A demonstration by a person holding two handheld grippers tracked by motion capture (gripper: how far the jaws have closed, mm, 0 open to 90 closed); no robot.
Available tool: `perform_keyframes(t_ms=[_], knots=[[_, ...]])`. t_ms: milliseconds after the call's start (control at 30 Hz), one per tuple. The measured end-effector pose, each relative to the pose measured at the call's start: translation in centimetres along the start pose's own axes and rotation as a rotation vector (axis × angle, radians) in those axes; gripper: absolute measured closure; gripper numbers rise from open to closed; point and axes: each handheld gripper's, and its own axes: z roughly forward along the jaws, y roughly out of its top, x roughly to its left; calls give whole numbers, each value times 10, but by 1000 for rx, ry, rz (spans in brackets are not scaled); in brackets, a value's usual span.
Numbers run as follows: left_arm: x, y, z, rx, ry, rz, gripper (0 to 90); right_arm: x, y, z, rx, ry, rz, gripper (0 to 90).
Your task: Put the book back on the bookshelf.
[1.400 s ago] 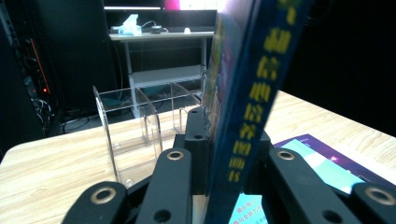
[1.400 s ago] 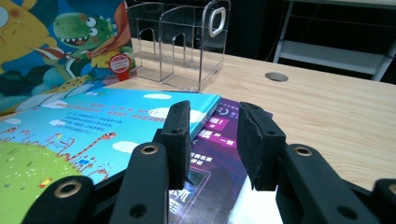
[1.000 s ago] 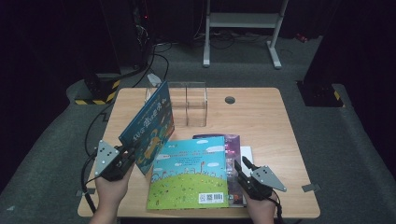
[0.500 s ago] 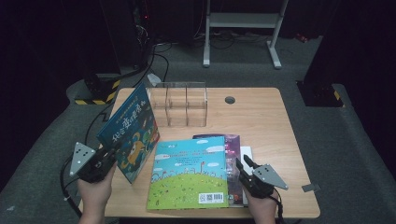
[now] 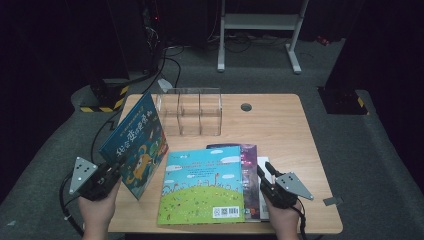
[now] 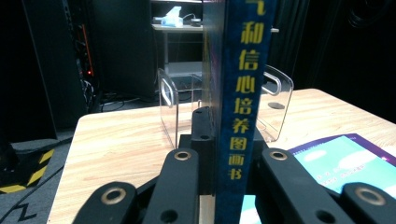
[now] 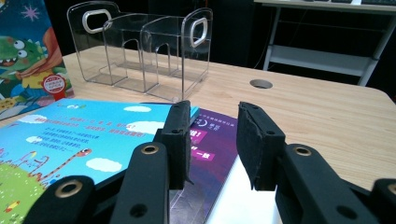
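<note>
blue book upright, spine vertical

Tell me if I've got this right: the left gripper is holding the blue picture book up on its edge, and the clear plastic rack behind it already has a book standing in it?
Not quite. The left gripper does clamp the blue picture book upright, but the clear plastic rack has no book in it; the right gripper view shows its compartments bare.
</note>
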Motion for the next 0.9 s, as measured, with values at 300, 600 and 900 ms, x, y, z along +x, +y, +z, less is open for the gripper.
perform_keyframes(t_ms=[300,600,900], knots=[[-1,1,4,-27,-11,21,789,0,-3,-1,6,0,-4,650],[-1,3,6,-44,-2,61,758,0,-6,-2,18,1,1,646],[2,5,6,-35,-6,48,808,-1,-7,-2,25,0,0,641]])
